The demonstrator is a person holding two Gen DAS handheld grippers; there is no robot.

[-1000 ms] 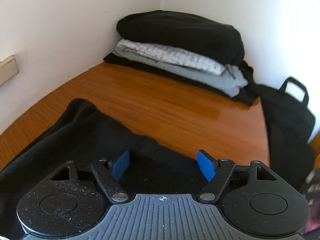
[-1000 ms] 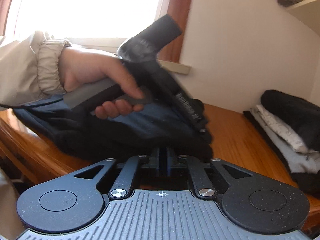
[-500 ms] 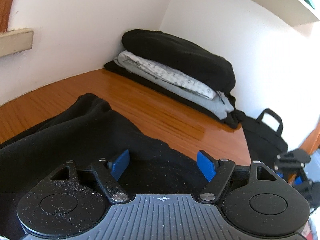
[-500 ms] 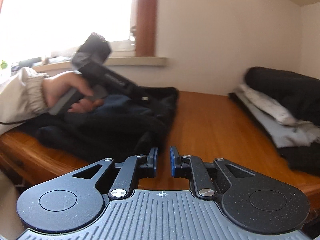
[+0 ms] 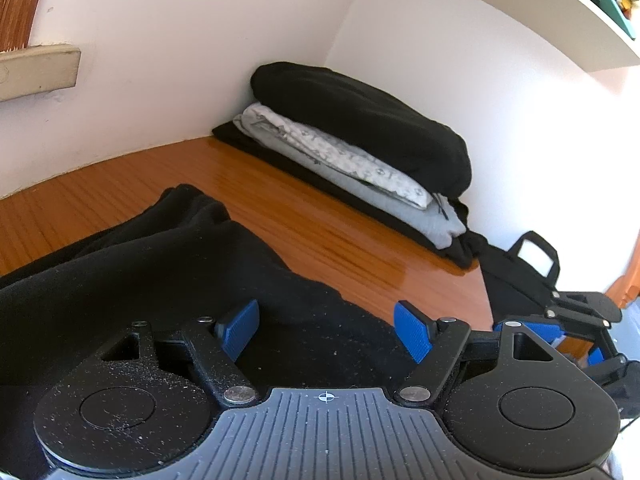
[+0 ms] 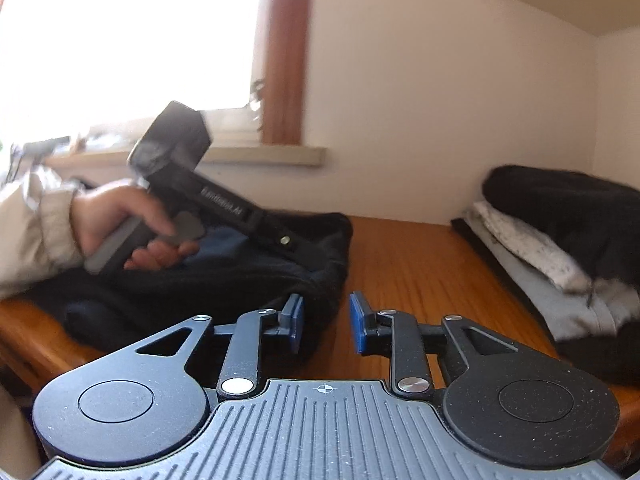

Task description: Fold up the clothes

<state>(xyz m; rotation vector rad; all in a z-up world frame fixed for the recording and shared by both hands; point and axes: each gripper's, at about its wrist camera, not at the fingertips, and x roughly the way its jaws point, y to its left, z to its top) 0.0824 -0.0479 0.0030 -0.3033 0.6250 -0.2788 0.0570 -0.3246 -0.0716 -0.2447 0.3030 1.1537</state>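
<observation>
Now my right gripper (image 6: 326, 322) has parted, releasing the black garment (image 5: 168, 276) at nine o'clock; my left gripper (image 5: 326, 332) stays open above it.

Home: windowsill (image 6: 256, 156), stacked laundry (image 5: 352, 152)

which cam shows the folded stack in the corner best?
Left wrist: the folded stack is sharp and whole, black, patterned white, grey and black layers all distinguishable. Right wrist shows it blurred and cut off at the frame's right edge.
</observation>
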